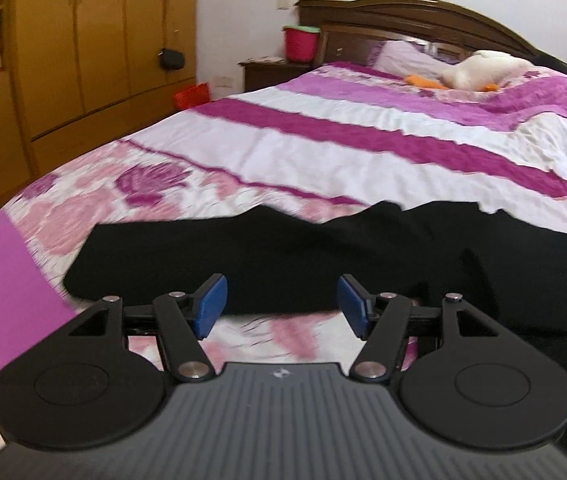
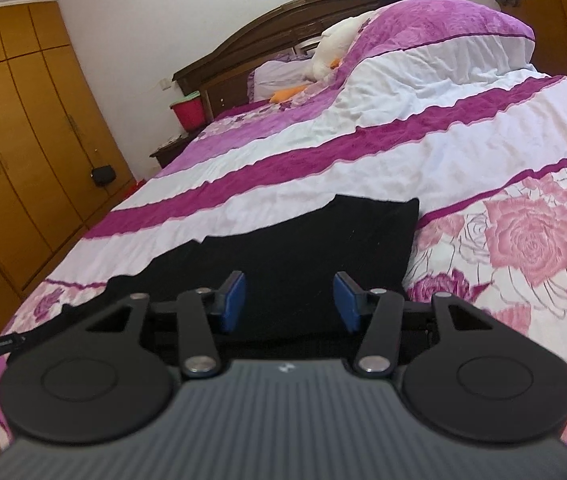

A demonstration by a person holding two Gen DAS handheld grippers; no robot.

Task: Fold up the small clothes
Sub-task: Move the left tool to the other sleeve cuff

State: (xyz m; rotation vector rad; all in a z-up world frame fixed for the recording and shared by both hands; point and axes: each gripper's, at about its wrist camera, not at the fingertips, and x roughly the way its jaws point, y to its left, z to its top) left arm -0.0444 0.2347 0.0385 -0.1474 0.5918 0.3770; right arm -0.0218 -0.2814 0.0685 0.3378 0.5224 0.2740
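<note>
Hovering over a black garment spread on the bed, both grippers stand empty.

The left gripper has its blue pads apart with nothing between them; the garment's near hem lies just beyond and below the fingertips, its left end reaching out past the left finger. The right gripper is likewise parted and holds nothing, with dark cloth spread ahead of and beneath the fingers and its far right corner beyond the right pad. Judged from here, a low, shallow pinch could catch the flowered bedspread along with the hem, or take only one layer, leaving a skewed fold. Open quilt lies ahead of both sets of fingers, giving room to carry an edge across.
</note>
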